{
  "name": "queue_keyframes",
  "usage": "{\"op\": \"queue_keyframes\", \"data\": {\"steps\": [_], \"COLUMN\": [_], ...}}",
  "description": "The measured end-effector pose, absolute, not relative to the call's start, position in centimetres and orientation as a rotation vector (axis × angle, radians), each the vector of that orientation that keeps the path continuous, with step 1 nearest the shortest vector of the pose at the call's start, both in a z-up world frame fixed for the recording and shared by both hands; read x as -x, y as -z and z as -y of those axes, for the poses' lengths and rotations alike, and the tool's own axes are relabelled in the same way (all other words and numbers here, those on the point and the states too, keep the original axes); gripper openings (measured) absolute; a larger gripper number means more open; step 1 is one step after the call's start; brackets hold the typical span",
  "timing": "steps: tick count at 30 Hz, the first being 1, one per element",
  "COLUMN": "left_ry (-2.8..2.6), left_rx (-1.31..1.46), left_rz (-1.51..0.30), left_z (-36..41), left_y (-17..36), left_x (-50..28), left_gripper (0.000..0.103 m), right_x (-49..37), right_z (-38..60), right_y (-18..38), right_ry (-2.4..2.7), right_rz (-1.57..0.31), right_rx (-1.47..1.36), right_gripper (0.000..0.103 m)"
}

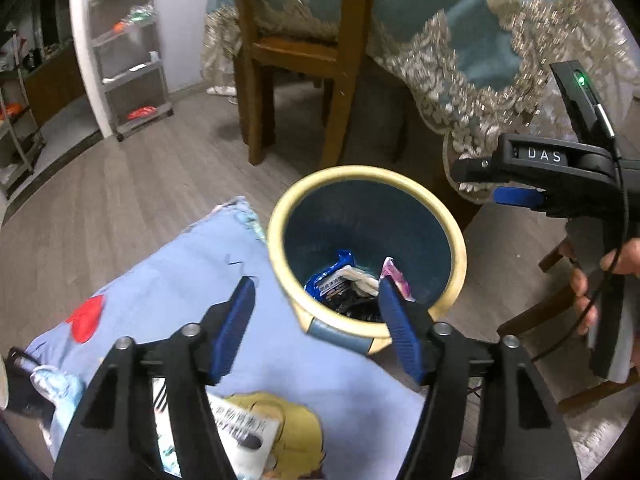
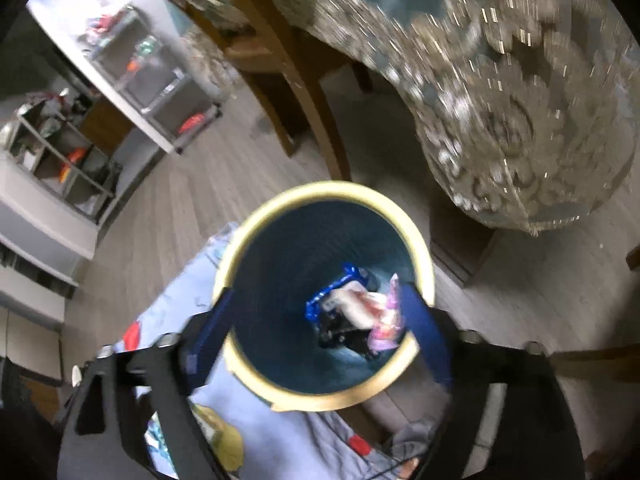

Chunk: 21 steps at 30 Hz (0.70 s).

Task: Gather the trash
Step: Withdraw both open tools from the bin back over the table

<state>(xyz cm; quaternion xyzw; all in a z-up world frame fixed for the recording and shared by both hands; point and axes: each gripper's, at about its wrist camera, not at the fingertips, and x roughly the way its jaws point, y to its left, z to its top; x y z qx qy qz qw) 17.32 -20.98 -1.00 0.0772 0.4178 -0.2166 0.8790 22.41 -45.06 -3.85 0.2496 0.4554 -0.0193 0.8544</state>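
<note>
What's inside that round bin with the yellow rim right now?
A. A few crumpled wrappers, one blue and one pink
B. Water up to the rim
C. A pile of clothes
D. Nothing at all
A: looking down into the bin, a blue wrapper and a pink wrapper lie at the bottom with some pale and dark scraps, while both pairs of jaws above stand open and empty.

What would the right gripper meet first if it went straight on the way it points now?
Probably the wrappers at the bottom of the round blue bin with a cream rim. The open right gripper points into its mouth; depth is unclear.
</note>
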Motion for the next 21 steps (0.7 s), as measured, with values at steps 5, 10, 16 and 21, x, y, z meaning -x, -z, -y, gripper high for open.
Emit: {"op": "queue_keyframes", "data": {"steps": [5, 10, 16, 21], "left_ry": [0.398, 0.333, 0.264, 0.205], "left_rx": [-0.144, -0.144, -0.087, -0.072], "left_rz": [-0.805, -0.766, -0.776, -0.768], "left_z": [16.9, 11.8, 5.2, 0.9], "left_y": [-2.5, -4.5, -5.1, -4.6], "left_x": [-13.8, -10.1, -5.9, -3.0], "left_gripper": [0.092, 0.095, 0.096, 0.096], "right_x": [-21.0, -18.1, -14.7, -12.8], "right_z": [41.1, 36.8, 31.9, 29.2], "right_y": [1.0, -2.3, -4.5, -5.6], "right_ry": [-0.045, -0.127, -0.211, -0.263], "right_rz": [-0.907, -0.812, -0.741, -0.697], "right_rx": [-0.388, -0.274, -0.179, -0.203], "right_gripper": [0.096, 0.098, 0.098, 0.098]}}
